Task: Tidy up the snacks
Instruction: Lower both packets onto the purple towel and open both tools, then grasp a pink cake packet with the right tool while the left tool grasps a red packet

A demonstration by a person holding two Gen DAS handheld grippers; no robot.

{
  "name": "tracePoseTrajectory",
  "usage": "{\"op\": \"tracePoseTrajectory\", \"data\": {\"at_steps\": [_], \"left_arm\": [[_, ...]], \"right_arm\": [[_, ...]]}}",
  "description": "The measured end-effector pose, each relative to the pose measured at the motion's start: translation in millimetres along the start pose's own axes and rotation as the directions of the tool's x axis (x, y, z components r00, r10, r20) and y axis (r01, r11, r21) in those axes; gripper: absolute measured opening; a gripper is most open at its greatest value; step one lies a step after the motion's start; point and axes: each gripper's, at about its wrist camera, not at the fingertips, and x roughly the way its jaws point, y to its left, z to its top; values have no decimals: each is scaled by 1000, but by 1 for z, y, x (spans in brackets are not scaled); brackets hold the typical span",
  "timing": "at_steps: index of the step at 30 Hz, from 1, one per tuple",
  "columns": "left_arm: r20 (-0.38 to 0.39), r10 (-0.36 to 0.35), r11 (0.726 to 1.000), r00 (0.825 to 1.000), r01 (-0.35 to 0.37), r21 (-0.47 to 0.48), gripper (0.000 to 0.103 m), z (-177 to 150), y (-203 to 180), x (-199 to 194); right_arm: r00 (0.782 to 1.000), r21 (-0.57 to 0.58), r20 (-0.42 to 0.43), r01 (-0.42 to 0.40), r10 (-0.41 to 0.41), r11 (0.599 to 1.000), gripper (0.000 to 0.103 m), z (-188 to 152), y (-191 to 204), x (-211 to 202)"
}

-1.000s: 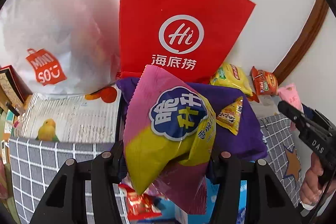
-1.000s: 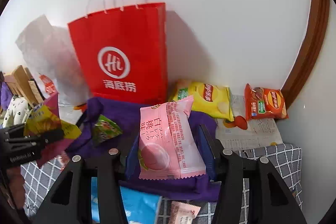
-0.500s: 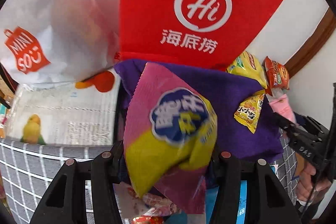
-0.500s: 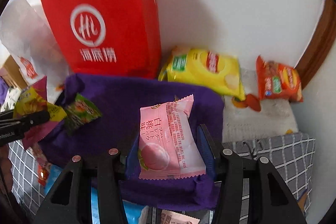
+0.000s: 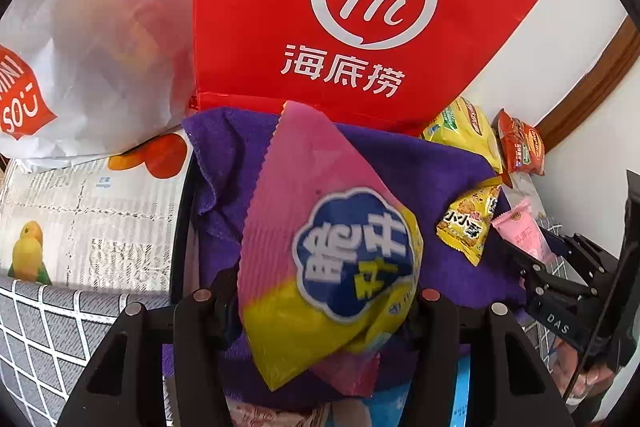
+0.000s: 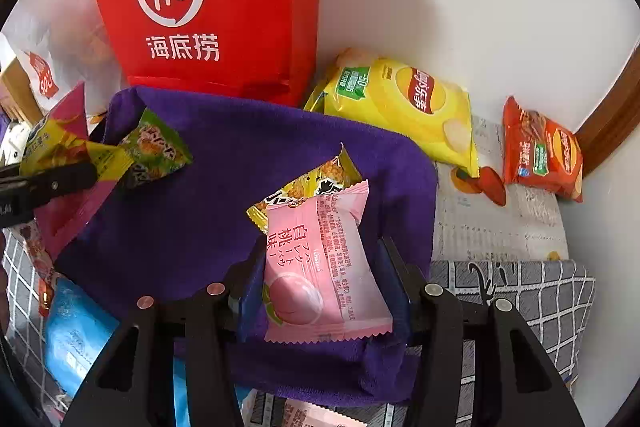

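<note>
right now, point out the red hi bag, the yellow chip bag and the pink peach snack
red Hi bag [image 6: 208, 7], right wrist view, front panel beside the logo
yellow chip bag [image 6: 400, 107], right wrist view, middle of its face
pink peach snack [image 6: 320, 267], right wrist view, wrapper centre

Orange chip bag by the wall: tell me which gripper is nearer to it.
Right. The right gripper, shut on a pink packet, hangs over the purple cloth on the side towards the orange chip bag. The left gripper, holding a pink-and-yellow bag, is across the cloth, farther off.

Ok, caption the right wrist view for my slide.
Right gripper holds a pink peach packet over the purple cloth.
</note>
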Motion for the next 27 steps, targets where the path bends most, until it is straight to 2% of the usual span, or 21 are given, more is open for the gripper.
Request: {"op": "tracePoseTrajectory", "data": {"at_steps": [8, 12, 13, 16, 20, 25, 27], "left_arm": [[-31, -36, 999, 999, 36, 9, 58, 0, -6, 13], [-43, -22, 1000, 999, 22, 1, 67, -4, -5, 13], [-33, -14, 1000, 999, 14, 1, 68, -5, -5, 11], [0, 30, 999, 1000, -30, 14, 70, -8, -7, -3], [35, 63, 998, 997, -64, 26, 71, -13, -4, -30], [81, 71, 997, 994, -74, 36, 71, -25, 0, -64], [88, 66, 997, 994, -68, 27, 71, -34, 4, -75]], "right_arm": [[1000, 29, -9, -29, 29, 999, 55, -1, -8, 8], [997, -4, -13, -72, 71, 997, 65, 0, -3, 2], [998, -14, 5, -68, 68, 998, 69, 0, -1, -3], [997, -28, 53, -49, 50, 998, 69, 1, 3, -18], [993, 10, 104, -61, 59, 998, 69, 3, -3, -44], [985, 45, 169, -49, 41, 998, 69, -5, -13, -75], [984, 67, 174, -45, 33, 997, 64, -14, -17, -83]]}}
